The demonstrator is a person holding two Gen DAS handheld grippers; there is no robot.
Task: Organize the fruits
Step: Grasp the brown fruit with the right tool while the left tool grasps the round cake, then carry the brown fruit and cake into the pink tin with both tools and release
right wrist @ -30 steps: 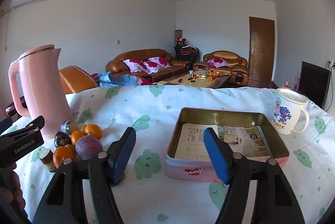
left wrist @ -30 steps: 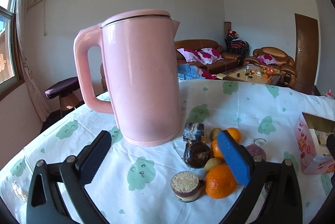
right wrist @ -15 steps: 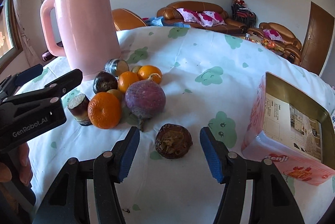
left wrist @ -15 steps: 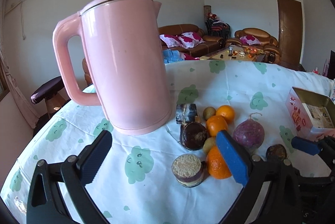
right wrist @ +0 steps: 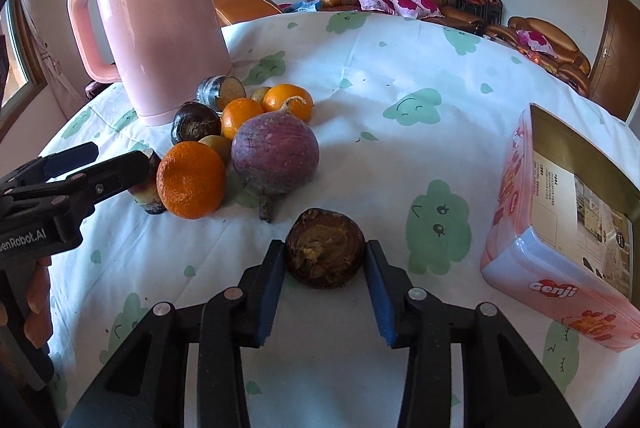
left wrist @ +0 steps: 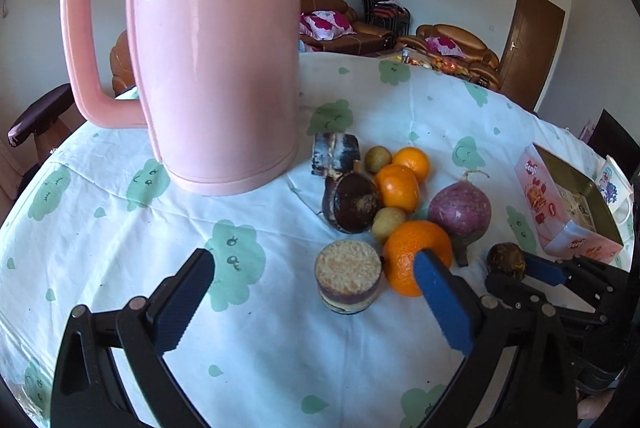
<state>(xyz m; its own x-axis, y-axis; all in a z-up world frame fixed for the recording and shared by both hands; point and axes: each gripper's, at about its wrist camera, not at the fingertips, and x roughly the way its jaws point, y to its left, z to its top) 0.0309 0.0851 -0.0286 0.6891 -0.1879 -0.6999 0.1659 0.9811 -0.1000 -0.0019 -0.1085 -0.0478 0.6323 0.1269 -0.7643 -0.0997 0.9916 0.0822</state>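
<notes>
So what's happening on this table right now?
A person with two handheld grippers is sorting fruit. The right gripper has its blue pads against both sides of a dark brown fruit that sits on the tablecloth, apart from the pile. The left gripper is open, empty, near the big orange. The open pink tin sits to the right.

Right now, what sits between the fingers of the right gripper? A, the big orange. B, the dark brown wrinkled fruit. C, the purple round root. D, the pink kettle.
B: in the right wrist view the right gripper has its blue pads against both sides of the dark brown wrinkled fruit, which is still on the tablecloth, while the big orange lies further off to the left.
</notes>
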